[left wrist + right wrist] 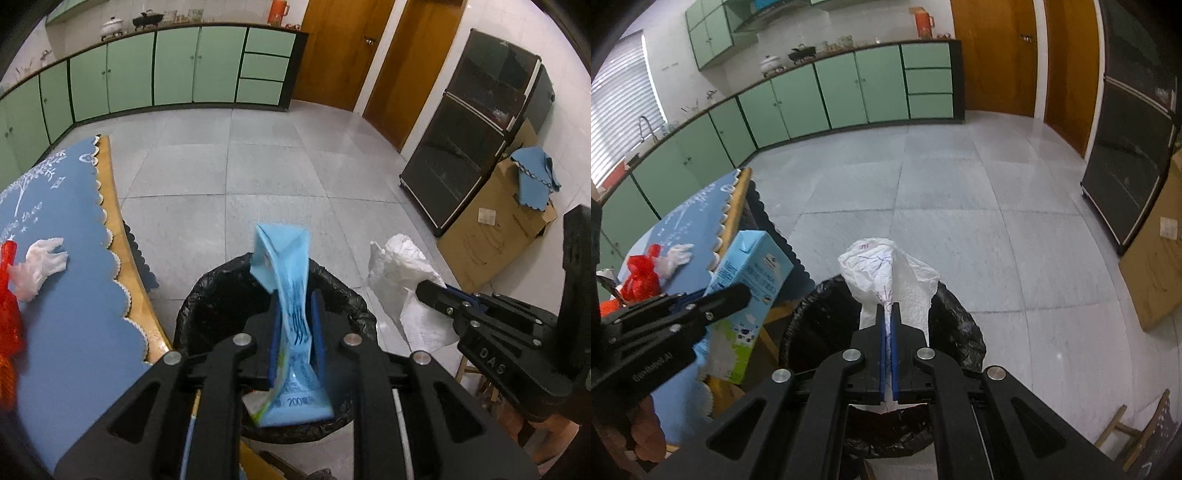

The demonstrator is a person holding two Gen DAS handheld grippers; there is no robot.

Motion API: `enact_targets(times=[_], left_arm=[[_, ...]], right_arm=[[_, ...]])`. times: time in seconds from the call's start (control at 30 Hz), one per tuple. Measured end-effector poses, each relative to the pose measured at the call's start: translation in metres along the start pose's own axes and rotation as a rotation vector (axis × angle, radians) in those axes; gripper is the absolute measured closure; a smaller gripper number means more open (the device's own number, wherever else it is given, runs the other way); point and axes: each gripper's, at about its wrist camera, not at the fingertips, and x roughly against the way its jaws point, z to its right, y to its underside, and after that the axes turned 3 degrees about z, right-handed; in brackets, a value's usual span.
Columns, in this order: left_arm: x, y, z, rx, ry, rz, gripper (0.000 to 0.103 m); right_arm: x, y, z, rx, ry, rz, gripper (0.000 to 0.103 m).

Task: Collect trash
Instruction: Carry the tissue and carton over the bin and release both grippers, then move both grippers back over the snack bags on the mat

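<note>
A blue milk carton stands edge-on between the blue pads of my left gripper, which is shut on its middle. It hangs over the mouth of a bin lined with a black bag. In the right wrist view the same carton shows its printed side, with the left gripper across it at the left of the bin. My right gripper is shut on crumpled white paper with pen scribbles, also above the bin. The paper and right gripper appear at the right in the left wrist view.
A table with a blue scalloped cloth stands left of the bin, bearing a clear glove and a red mesh bag. A dark glass cabinet and cardboard box line the right wall. Green cabinets stand beyond grey floor tiles.
</note>
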Motion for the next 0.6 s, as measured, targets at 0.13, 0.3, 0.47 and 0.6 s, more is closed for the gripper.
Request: enact_targets(times=[0.13, 0.3, 0.47, 0.6], left_arm=[[0.013, 0.001, -0.002, -0.008, -0.032, 0.030, 0.065], [0.029, 0.003, -0.013, 0.007, -0.081, 0.047, 0.059], [0.057, 0.007, -0.023, 0.010, -0.145, 0.092, 0.052], [0.088, 0.008, -0.034, 0.030, -0.193, 0.150, 0.046]], right_arm=[[-0.006, 0.001, -0.004, 0.005, -0.005, -0.013, 0.101], [-0.006, -0.001, -0.012, 0.031, -0.001, -0.012, 0.071], [0.013, -0.010, -0.029, 0.064, -0.011, 0.038, 0.051], [0.034, -0.021, -0.051, 0.102, -0.053, 0.087, 0.039]])
